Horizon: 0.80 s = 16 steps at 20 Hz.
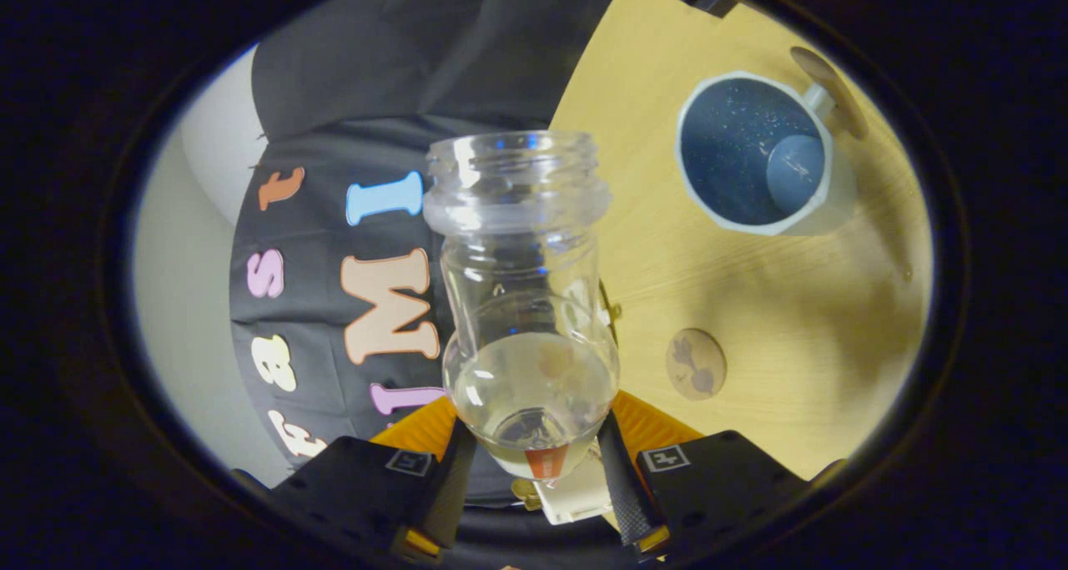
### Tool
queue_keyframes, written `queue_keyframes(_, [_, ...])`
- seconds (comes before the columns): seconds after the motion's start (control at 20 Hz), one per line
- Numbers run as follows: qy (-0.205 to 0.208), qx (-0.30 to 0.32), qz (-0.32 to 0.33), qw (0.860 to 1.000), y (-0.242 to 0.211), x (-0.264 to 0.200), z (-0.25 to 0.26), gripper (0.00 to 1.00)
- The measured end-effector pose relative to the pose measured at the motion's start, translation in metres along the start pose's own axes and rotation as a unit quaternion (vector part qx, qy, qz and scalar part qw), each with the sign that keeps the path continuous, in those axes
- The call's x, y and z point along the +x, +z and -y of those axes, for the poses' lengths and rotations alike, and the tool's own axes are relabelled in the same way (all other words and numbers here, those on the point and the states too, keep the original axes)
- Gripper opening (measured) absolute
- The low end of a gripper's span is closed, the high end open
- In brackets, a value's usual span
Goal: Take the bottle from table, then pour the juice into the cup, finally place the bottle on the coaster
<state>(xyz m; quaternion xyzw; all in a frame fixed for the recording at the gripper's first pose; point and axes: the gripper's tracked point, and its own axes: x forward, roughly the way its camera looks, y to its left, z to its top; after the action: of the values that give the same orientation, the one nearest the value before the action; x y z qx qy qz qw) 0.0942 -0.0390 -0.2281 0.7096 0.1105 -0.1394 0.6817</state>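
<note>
Gripper view: claw (pixel 534 461) clamps one bottle (pixel 524 303); one cup (pixel 755 157), one coaster (pixel 696 363).

Clear bottle (pixel 521 303), see-through glass, with a pale yellowish pool of juice (pixel 534 395) low inside and a small orange-red patch at its base. Light wood-grain table (pixel 751 303), honey yellow. The cup (pixel 755 153) is white outside, deep blue within, flecked with tiny white speckles. A round tan coaster (pixel 695 363) carries darker brown blotches.
</note>
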Motion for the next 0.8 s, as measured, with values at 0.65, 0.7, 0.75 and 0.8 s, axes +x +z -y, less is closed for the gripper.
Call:
queue_keyframes(0.65, [0.013, 0.062, 0.006, 0.998, 0.013, 0.003, -0.008, 0.78])
queue_keyframes(0.7, [0.015, 0.068, 0.007, 0.998, 0.013, 0.003, -0.009, 0.78])
queue_keyframes(0.75, [0.015, 0.073, 0.007, 0.997, 0.013, 0.003, -0.009, 0.78])
queue_keyframes(0.8, [0.014, 0.077, 0.008, 0.997, 0.013, 0.003, -0.008, 0.78])
